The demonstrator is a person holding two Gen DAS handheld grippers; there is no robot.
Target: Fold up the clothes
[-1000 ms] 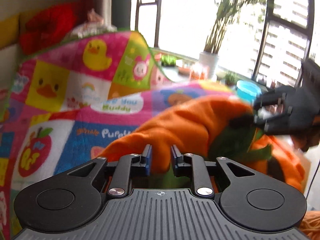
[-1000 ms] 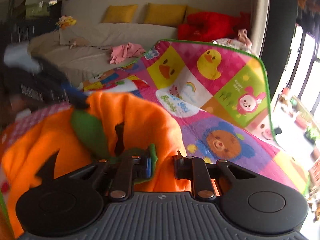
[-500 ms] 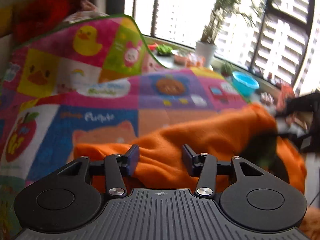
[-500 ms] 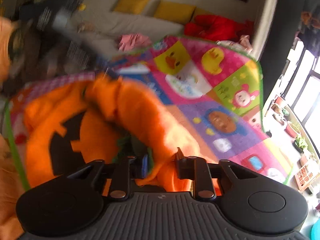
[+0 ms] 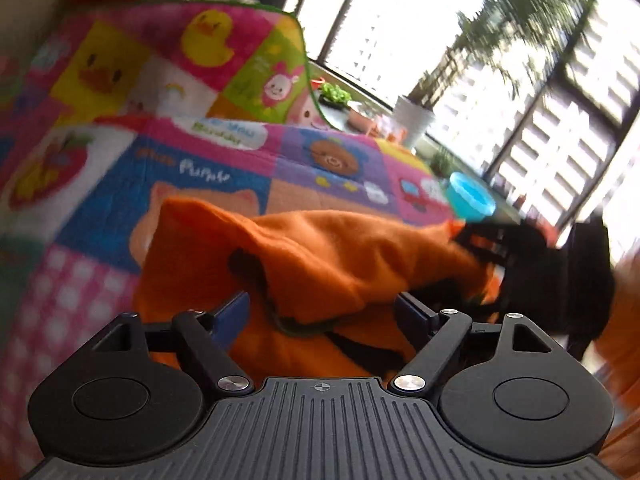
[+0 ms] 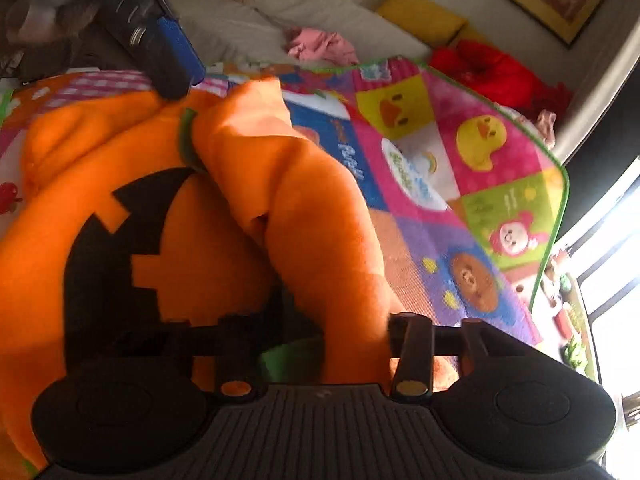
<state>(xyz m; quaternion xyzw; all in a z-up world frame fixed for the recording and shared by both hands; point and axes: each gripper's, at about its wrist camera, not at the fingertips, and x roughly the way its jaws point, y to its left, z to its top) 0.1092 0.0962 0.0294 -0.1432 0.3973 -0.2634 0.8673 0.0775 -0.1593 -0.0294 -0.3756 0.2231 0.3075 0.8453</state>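
Left wrist view. The left gripper point(image 5: 322, 312) fills the lower foreground, its jaws having just been opening and now standing wide apart, the blue-padded fingers point(image 5: 232, 314) clear of the cloth on either side. Between and beyond them lies the orange garment point(image 5: 320, 256), bunched in loose folds with a dark opening and a green edge showing beneath. It rests on a patchwork play mat point(image 5: 224, 168) printed with ducks, a bear and an apple. At right, blurred, the right gripper point(image 5: 492, 248) meets the garment's far end. Behind stand a blue bowl point(image 5: 472, 202), a white plant pot point(image 5: 414, 122) and bright windows point(image 5: 384, 24).
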